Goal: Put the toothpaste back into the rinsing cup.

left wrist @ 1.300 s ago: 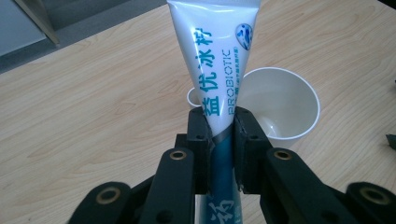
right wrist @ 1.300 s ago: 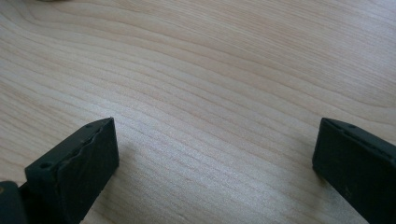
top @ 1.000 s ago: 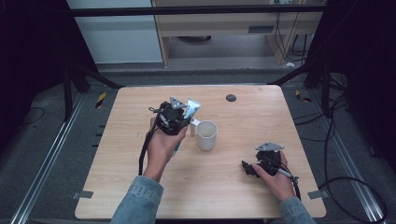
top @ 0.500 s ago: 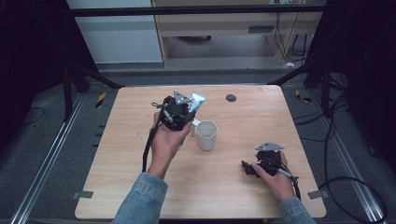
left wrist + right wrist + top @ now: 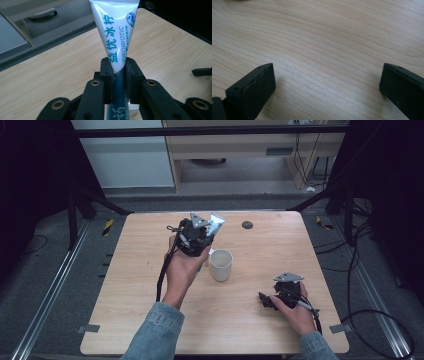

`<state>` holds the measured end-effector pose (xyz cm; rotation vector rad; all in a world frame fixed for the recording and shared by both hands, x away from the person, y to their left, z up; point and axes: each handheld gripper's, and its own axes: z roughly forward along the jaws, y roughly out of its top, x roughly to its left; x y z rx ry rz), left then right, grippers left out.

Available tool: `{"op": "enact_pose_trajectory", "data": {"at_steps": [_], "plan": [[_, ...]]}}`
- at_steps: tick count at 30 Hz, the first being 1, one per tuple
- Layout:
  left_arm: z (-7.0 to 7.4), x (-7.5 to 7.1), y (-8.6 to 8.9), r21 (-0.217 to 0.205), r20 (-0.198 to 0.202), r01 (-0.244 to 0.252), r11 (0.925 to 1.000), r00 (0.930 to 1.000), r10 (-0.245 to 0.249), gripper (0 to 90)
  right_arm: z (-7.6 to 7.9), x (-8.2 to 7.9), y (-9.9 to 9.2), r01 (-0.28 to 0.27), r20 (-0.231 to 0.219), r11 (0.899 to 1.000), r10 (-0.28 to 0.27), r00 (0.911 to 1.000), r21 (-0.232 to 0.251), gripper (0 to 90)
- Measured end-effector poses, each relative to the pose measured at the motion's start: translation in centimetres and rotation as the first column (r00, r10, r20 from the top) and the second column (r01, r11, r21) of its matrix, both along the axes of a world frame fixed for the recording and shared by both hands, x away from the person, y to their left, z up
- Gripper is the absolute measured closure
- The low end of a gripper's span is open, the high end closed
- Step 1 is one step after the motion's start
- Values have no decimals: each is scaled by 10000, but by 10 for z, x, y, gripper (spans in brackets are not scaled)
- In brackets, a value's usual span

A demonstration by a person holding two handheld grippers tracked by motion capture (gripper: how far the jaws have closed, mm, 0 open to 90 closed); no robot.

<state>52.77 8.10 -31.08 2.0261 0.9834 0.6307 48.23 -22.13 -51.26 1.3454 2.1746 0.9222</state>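
1. Left gripper (image 5: 200,234): held in the person's left hand (image 5: 183,268) above the far middle of the table (image 5: 125,320). Its black jaws are clamped on a toothpaste tube (image 5: 113,37), as the left gripper view shows.
2. Toothpaste tube: white and blue with printed lettering. It is pinched near its darker lower part, and its flat crimped end (image 5: 216,224) sticks out beyond the jaws, tilted toward the far edge of the table.
3. Mug (image 5: 221,265): white, upright on the table, just beside and below the left gripper on its right side. The tube is not in it.
4. Right gripper (image 5: 270,299): rests low at the near right of the table in the person's right hand (image 5: 295,310). Its jaws stand wide apart with bare wood between them.
5. Small dark round disc (image 5: 247,225): lies on the table near the far edge, well apart from the mug.
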Motion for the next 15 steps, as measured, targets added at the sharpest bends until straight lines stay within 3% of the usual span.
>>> {"op": "enact_pose_trajectory", "data": {"at_steps": [15], "plan": [[2, 0, -19, -370, 646, -200, 9991, 9977, 223, 784, 0, 0, 0, -4, 6, 10000, 4, 10000, -3, 6]]}}
